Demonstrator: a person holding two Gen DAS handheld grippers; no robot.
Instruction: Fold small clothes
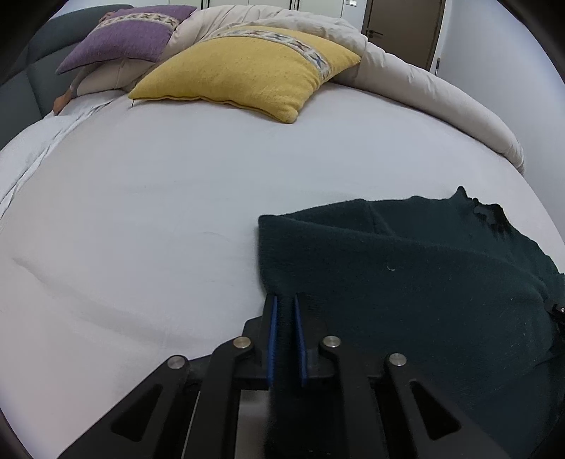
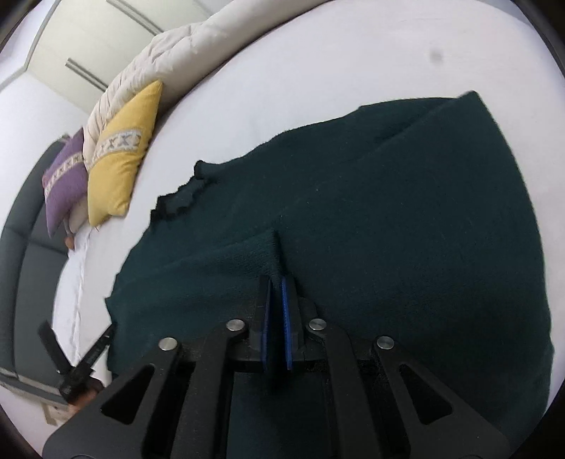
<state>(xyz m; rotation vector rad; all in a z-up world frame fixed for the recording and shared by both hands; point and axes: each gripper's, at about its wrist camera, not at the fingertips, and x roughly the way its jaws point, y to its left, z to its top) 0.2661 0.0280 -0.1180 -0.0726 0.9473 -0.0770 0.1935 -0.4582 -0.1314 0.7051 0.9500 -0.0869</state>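
A dark green knit garment lies on the white bed sheet, at the lower right of the left wrist view. My left gripper is shut on its near left edge, with fabric between the blue pads. In the right wrist view the same garment fills the middle. My right gripper is shut on a raised pinch of its near edge. The left gripper's tool shows at the lower left of the right wrist view.
A yellow cushion and a purple cushion lie at the far side of the bed, with a beige duvet bunched behind and to the right. A dark grey headboard stands at the left. A brown door is beyond.
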